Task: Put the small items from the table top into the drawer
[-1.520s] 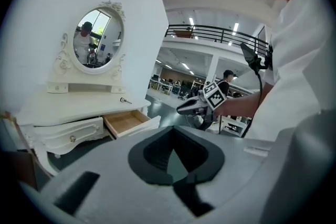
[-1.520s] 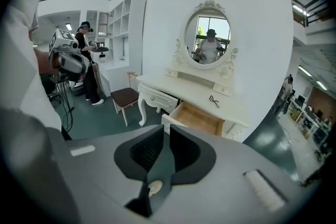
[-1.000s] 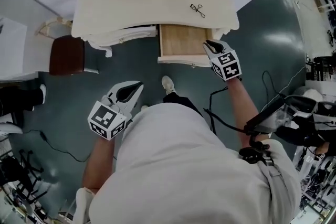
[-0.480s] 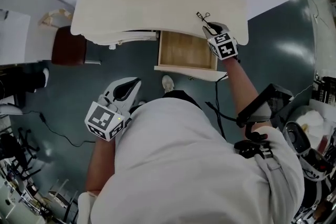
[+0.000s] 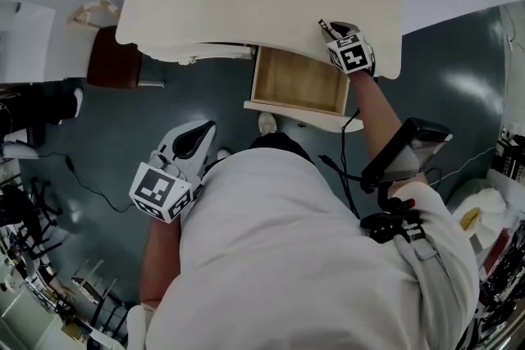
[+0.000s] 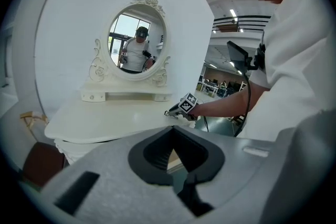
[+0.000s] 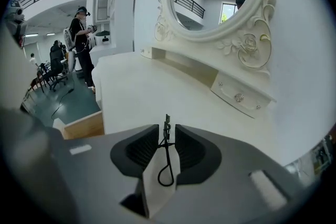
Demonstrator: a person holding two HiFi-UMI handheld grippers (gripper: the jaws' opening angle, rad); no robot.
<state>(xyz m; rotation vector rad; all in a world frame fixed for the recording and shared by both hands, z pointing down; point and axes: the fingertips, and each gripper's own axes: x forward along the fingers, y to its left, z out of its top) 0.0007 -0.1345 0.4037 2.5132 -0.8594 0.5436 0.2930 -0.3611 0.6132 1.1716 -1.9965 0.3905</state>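
My right gripper (image 7: 167, 132) is over the white table top (image 5: 246, 8), upper right in the head view. Its jaws have just been opening and stand apart, with the black eyelash curler (image 7: 166, 162) lying between them, ungripped. The open drawer (image 5: 299, 82) shows just below; my left gripper (image 5: 195, 142), lower left, is closed and empty.

The left tongs (image 6: 171, 129) fill the foreground, tips together, nothing gripped. Beyond them spreads the white tabletop (image 6: 115, 118) — the right tongs (image 6: 170, 112) reach onto its edge, just ahead and slightly right — with an oval mirror (image 6: 137, 44) farther back.
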